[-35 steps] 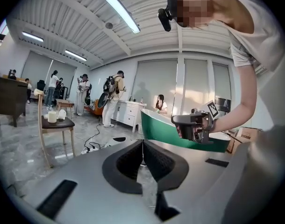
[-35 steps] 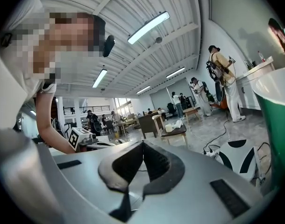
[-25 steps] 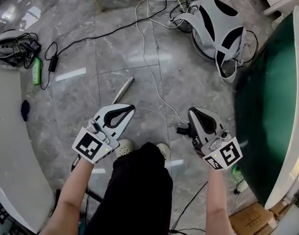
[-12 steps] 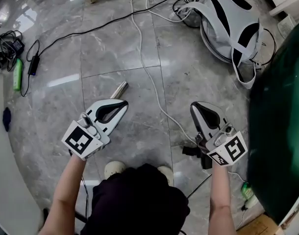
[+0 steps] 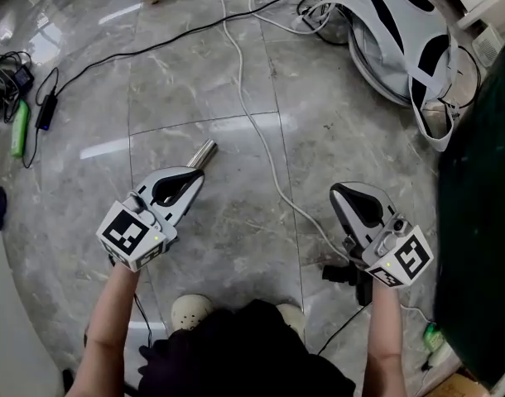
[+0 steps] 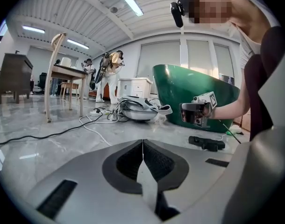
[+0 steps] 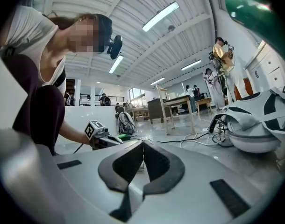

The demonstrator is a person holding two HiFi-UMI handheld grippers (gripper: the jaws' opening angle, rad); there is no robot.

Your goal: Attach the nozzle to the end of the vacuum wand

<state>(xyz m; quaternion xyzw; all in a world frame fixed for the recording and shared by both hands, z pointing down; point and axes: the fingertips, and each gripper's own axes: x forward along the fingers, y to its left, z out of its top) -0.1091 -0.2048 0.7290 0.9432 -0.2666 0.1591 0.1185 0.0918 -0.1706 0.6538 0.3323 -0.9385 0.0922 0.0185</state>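
The vacuum wand's silver tube end [image 5: 204, 151] lies on the grey floor; the rest of it runs under my left gripper [image 5: 194, 175] and is hidden. That gripper hangs just short of the tube end, jaws shut on nothing [image 6: 142, 142]. The black nozzle [image 5: 343, 273] lies on the floor beneath my right hand, and shows low at the right in the left gripper view [image 6: 206, 143]. My right gripper [image 5: 342, 193] is above and just beyond the nozzle, shut and empty [image 7: 143, 144]. Each gripper shows in the other's view: right [image 6: 196, 112], left [image 7: 100, 135].
A white cable [image 5: 269, 164] snakes across the floor between the grippers. A white and black machine with straps [image 5: 401, 40] lies at the back right. A big green tub [image 5: 484, 222] fills the right side. Black cables and a green item [image 5: 19, 126] lie at the left. My shoe [image 5: 190, 308] is below.
Both grippers have come down toward the floor, the left closer to the tube end, the right over the nozzle. Both stayed shut.
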